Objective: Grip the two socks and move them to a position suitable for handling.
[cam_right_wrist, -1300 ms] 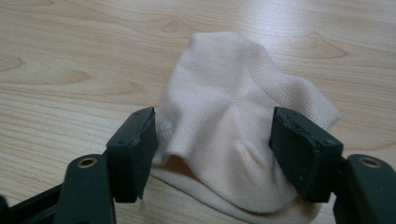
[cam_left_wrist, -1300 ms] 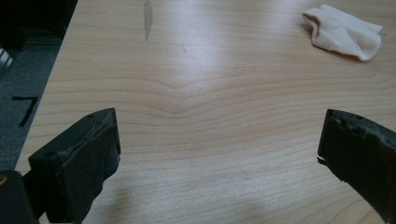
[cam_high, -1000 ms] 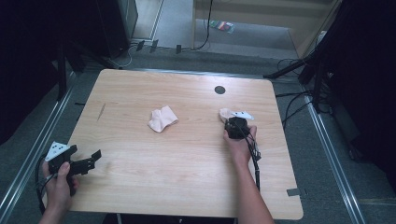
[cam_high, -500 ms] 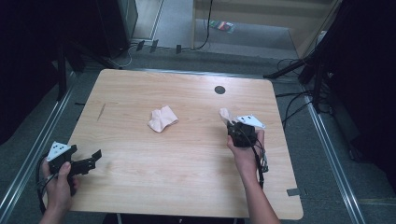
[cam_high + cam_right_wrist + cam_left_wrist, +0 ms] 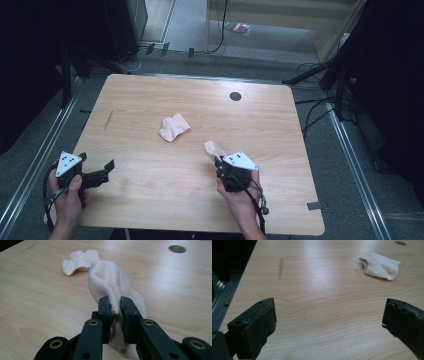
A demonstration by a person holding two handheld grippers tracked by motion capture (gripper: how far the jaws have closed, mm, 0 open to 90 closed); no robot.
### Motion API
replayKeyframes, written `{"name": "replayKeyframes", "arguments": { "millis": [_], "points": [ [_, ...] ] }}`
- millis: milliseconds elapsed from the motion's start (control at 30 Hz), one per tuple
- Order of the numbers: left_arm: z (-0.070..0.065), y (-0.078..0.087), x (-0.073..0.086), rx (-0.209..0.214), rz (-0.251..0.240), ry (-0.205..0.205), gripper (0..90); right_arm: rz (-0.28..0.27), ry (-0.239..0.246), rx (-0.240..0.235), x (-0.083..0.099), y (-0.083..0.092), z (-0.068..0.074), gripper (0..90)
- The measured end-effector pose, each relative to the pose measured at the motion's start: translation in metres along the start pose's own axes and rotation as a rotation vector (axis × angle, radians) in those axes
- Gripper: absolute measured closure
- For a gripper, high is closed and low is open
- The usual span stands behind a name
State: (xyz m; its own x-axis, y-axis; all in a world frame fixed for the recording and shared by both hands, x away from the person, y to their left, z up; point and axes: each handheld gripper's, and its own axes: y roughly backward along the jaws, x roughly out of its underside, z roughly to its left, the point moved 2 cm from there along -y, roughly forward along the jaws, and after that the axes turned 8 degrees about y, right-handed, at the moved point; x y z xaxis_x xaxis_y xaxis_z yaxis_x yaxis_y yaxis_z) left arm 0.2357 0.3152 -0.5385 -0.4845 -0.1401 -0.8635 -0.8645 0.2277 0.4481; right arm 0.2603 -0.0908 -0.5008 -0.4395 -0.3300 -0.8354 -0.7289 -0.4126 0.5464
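With your right gripper (image 5: 115, 308) clenched on the pale pink cotton sock (image 5: 112, 282), lift it gently clear of the light wooden table (image 5: 150, 100) while your left gripper (image 5: 329, 320) waits released.

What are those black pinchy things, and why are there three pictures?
Those are claws, tools a person holds, one in each hand. One picture comes from a camera high above the wooden table. The other two come from little cameras riding on each claw. The left claw is wide open with nothing in it. The right claw is pinched shut on a pale sock. Another sock lies crumpled near the middle of the table, with nothing touching it. There is also a small dark round hole in the tabletop.
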Motion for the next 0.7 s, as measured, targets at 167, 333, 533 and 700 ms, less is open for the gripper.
{"name": "replayKeyframes", "arguments": {
  "millis": [167,333,533,700],
  "points": [
    [-0.017,-0.001,-0.001,0.045,0.001,-0.004,0.0,0.023,0.014,-0.023,0.005,-0.007,0.020,79.6],
    [-0.044,-0.003,0.000,0.101,0.009,-0.022,0.0,0.052,0.048,-0.030,0.017,-0.019,0.048,79.7],
    [-0.083,-0.015,0.006,0.170,0.049,-0.072,0.0,0.026,0.008,-0.111,0.019,-0.026,0.055,46.3],
    [-0.099,-0.023,0.011,0.202,0.070,-0.090,0.0,-0.023,-0.037,-0.089,0.012,-0.014,0.034,50.5]
  ]
}}
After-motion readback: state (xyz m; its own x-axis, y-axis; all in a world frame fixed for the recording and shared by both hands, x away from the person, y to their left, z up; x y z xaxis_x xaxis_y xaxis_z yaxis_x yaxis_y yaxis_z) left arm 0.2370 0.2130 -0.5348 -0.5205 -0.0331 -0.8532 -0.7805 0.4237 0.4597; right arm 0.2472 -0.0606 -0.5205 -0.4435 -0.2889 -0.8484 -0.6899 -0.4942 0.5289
